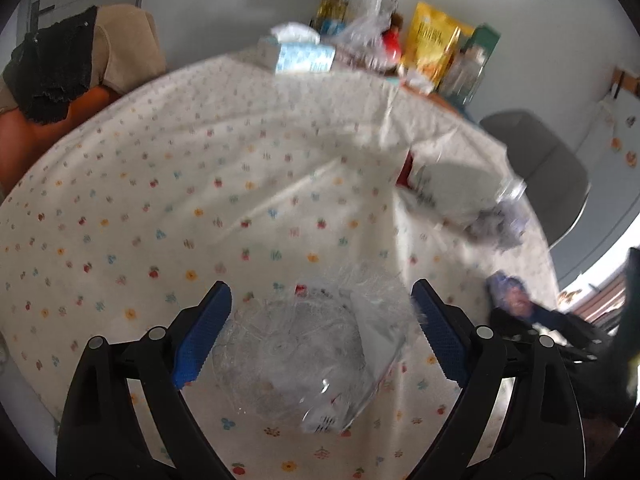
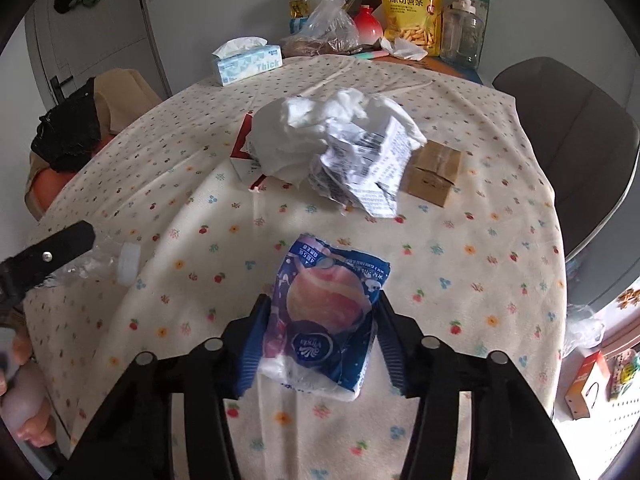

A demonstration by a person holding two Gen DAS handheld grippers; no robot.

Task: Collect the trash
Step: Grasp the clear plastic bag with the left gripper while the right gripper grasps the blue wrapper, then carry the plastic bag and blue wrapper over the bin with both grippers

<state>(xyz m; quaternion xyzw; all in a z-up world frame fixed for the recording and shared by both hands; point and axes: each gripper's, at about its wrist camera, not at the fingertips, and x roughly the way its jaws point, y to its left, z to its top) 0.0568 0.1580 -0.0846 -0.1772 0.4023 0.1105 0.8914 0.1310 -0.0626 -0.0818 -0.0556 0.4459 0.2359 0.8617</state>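
My left gripper point(image 1: 322, 312) stands open around a crushed clear plastic bottle point(image 1: 304, 356) lying on the flowered tablecloth point(image 1: 180, 184); its blue pads point(image 1: 204, 340) sit on either side of the bottle. In the right wrist view the same bottle point(image 2: 108, 260) with its white cap shows at the left, beside the left gripper's finger. My right gripper point(image 2: 320, 308) is shut on a blue tissue packet point(image 2: 324, 316) held over the table. A pile of crumpled paper and white plastic point(image 2: 340, 144) and a small cardboard box point(image 2: 434, 172) lie beyond it.
A tissue box point(image 2: 246, 60), a yellow snack bag point(image 2: 414, 12), a glass jar point(image 2: 462, 34), a plastic bag point(image 2: 328, 20) and bottles stand at the table's far edge. A grey chair point(image 2: 568, 140) is on the right, and a chair with clothes point(image 2: 76, 128) on the left.
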